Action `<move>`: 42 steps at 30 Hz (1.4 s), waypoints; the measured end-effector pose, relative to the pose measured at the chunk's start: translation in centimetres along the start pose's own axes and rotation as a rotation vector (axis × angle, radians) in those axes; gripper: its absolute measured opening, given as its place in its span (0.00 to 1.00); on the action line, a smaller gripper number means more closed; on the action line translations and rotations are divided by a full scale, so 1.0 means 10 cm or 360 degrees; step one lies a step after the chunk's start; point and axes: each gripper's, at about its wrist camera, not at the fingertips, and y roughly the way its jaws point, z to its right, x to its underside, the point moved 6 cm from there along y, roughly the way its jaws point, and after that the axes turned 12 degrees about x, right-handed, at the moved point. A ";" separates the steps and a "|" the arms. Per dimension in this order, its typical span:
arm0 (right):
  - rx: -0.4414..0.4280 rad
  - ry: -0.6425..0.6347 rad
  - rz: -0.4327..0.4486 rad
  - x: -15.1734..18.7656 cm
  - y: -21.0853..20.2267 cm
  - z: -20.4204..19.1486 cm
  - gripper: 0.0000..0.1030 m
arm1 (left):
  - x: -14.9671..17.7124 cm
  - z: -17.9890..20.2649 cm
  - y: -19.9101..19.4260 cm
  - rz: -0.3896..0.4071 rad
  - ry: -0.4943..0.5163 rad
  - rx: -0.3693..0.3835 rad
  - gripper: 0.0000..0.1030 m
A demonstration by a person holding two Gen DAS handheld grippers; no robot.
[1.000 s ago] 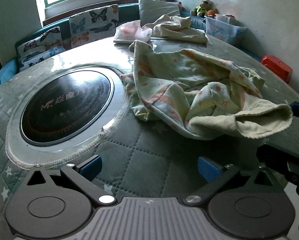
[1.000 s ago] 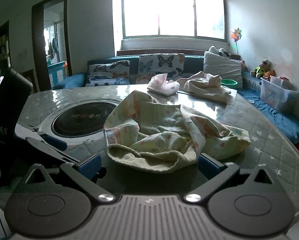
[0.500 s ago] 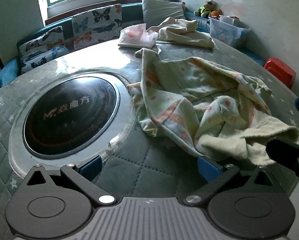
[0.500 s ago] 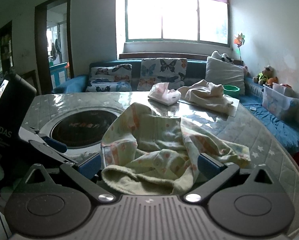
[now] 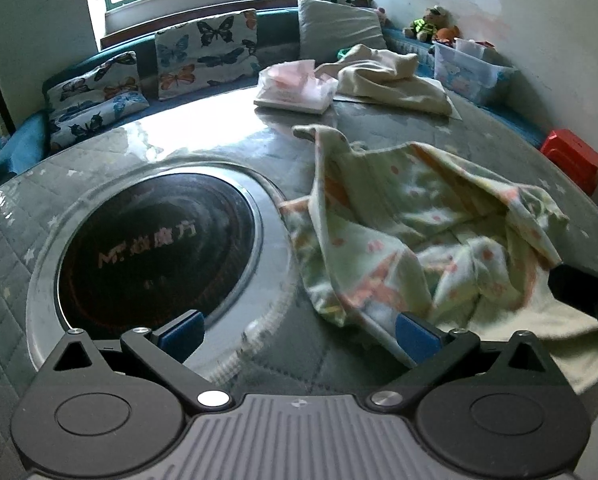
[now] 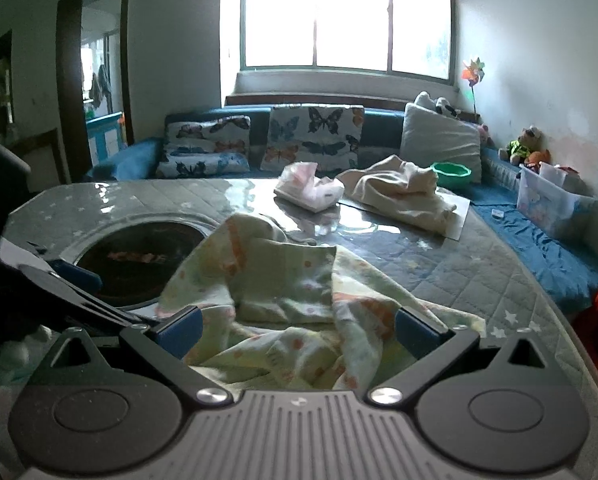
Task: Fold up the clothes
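A crumpled pale green cloth with orange spots (image 5: 411,236) lies on the quilted round table (image 5: 219,148), right of the dark round cooktop (image 5: 155,248). My left gripper (image 5: 299,334) is open just above the table; its right blue fingertip (image 5: 415,338) overlaps the cloth's near edge. In the right wrist view the same cloth (image 6: 295,300) fills the gap between the open fingers of my right gripper (image 6: 297,326), which hangs over its near edge. The right gripper's black body (image 5: 583,292) shows at the far right of the left wrist view.
A cream garment (image 6: 403,196) and a pink folded bundle (image 6: 309,188) lie at the table's far side. A blue sofa with butterfly cushions (image 6: 311,136) runs behind. A clear storage box (image 6: 551,200) and a red stool (image 5: 573,158) stand to the right.
Both grippers have moved forward toward the cloth. The cloth's near edge now lies between the right gripper's fingers and reaches the left gripper's right fingertip.
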 end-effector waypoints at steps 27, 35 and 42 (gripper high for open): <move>0.0157 -0.0291 -0.0254 -0.24 1.39 0.04 1.00 | -0.87 -0.17 0.71 0.0015 0.0041 -0.0024 1.00; 0.0207 -0.0287 -0.0316 -0.20 1.60 0.09 0.83 | -0.90 -0.15 0.91 -0.0048 0.0054 -0.0024 0.88; 0.0229 -0.0263 -0.0375 -0.12 1.64 0.19 0.59 | -0.87 -0.14 0.97 -0.0074 0.0041 0.0043 0.70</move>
